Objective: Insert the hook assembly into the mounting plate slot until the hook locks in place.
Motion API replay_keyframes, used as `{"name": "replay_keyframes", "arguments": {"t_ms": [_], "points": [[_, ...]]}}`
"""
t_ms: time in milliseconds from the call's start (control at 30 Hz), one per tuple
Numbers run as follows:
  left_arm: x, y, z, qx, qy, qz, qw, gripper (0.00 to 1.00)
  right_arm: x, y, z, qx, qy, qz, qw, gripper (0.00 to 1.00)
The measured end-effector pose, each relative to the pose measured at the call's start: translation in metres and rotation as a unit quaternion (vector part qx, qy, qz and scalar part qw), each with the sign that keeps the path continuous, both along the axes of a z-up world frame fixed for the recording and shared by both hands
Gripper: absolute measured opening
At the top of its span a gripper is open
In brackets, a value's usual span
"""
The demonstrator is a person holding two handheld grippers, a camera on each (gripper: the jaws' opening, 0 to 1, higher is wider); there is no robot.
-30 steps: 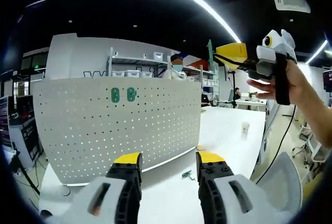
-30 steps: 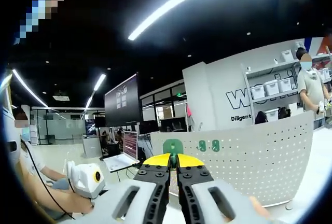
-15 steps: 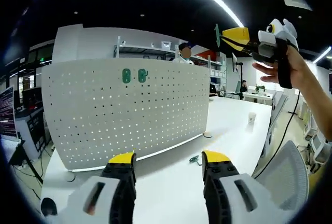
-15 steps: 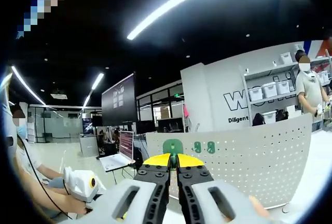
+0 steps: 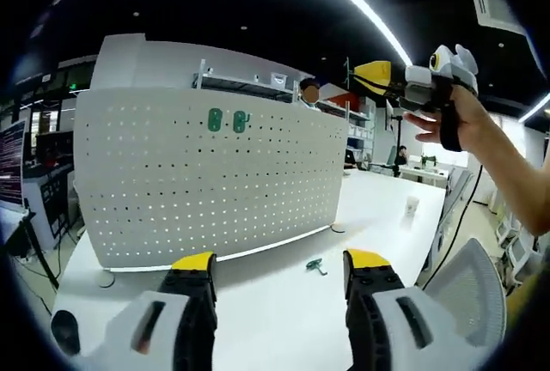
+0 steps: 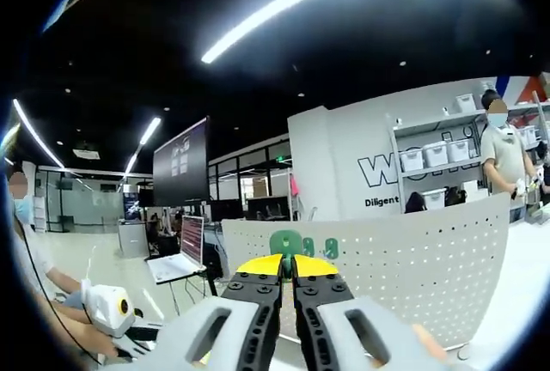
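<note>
A white pegboard mounting plate [image 5: 206, 182] stands upright on the white table [image 5: 284, 302], with two green hooks [image 5: 227, 119] near its top edge. One loose green hook [image 5: 314, 264] lies on the table in front of it. My left gripper [image 5: 281, 261] is open and holds nothing, low over the table. High to the right of the plate, a hand holds my right gripper [image 5: 371, 75], which is shut on a green hook [image 5: 347, 72]. In the right gripper view that held hook [image 6: 285, 241] sticks up from my shut right gripper [image 6: 286, 261], just left of the plate's two hooks [image 6: 319, 247].
A paper cup [image 5: 412, 206] stands far back on the table. A grey office chair [image 5: 468, 298] sits to the right. A person [image 6: 503, 152] stands by shelves with bins behind the plate [image 6: 412, 255]. My left gripper [image 6: 107, 307] shows low at the left.
Both views have shifted with the hands. In the right gripper view the plate's two hooks have drifted left, closer to the held hook. The left gripper appears lower and smaller there.
</note>
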State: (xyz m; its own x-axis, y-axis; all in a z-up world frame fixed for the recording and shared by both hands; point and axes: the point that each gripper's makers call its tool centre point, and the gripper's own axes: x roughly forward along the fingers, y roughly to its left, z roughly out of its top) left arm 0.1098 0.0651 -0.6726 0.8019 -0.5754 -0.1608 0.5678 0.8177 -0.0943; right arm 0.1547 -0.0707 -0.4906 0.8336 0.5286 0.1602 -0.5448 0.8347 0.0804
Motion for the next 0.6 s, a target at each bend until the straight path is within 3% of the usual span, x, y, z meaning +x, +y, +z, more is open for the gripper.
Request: {"name": "replay_keyframes", "arguments": {"t_ms": [167, 300, 600], "points": [[-0.003, 0.004, 0.002, 0.004, 0.001, 0.004, 1.0, 0.59, 0.015, -0.004, 0.002, -0.012, -0.019, -0.031, 0.9993, 0.01], [-0.005, 0.011, 0.008, -0.001, -0.009, 0.009, 0.9999, 0.57, 0.024, -0.004, -0.001, -0.011, -0.016, -0.037, 0.9991, 0.01], [-0.006, 0.014, 0.002, 0.0, -0.003, 0.007, 1.0, 0.57, 0.037, -0.005, -0.006, -0.019, -0.021, -0.058, 0.9979, 0.01]]}}
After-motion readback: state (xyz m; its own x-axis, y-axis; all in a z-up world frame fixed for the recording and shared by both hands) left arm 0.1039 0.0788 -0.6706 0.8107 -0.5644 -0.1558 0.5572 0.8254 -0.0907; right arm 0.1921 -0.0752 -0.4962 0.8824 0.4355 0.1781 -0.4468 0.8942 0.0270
